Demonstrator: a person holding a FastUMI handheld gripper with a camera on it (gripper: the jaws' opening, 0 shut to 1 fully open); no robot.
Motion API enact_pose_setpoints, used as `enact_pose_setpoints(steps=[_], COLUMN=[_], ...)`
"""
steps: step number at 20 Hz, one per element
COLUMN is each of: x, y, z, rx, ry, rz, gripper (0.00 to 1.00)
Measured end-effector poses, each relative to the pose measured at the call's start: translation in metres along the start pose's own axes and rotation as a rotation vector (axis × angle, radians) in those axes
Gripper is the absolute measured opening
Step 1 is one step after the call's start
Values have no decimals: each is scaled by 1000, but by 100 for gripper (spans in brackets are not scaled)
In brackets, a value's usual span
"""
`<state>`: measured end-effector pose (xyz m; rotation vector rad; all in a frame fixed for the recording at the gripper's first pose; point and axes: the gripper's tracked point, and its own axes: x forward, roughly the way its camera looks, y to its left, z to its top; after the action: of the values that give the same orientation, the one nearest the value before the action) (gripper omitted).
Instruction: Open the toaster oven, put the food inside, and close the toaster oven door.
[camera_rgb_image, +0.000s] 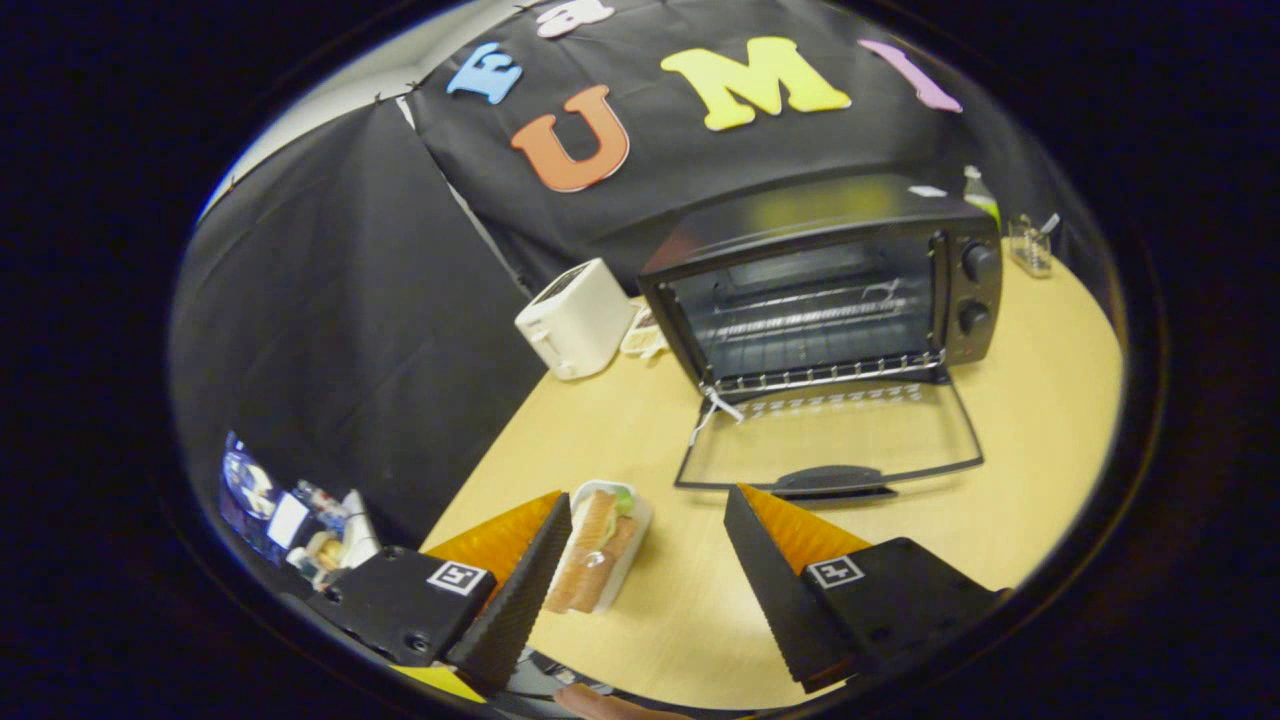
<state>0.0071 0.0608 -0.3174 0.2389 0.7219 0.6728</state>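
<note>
**Jaws wide over the sandwich, oven already open**

At the bottom of the frame the gripper (645, 520) stands spread wide, holding nothing. The sandwich in its white oblong tray (598, 548) lies on the pale wooden table (1040, 400), just inside the left finger. Centre the tray between both fingers before squeezing its long sides. Beyond, centre-right, the black toaster oven (830, 285) has its glass door (830, 440) dropped flat, rack exposed. Upper left of it sits a white toaster (575, 318).

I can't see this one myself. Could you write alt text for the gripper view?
A black toaster oven stands on a wooden table with its glass door folded down flat and its rack bare. The open tool hovers in front, a tray of food lying between its fingers close beside the left one. A white toaster sits left of the oven.
</note>
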Motion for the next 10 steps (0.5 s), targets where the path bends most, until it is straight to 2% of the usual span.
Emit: enact_pose_setpoints(steps=[2,6,8,10], x=[10,33,44,54], y=[3,0,4,8], z=[-9,-25,-35,-47], rx=[41,16,26,61], ry=[106,252,287,342], rz=[58,79,108,124], gripper=[100,98,94,86])
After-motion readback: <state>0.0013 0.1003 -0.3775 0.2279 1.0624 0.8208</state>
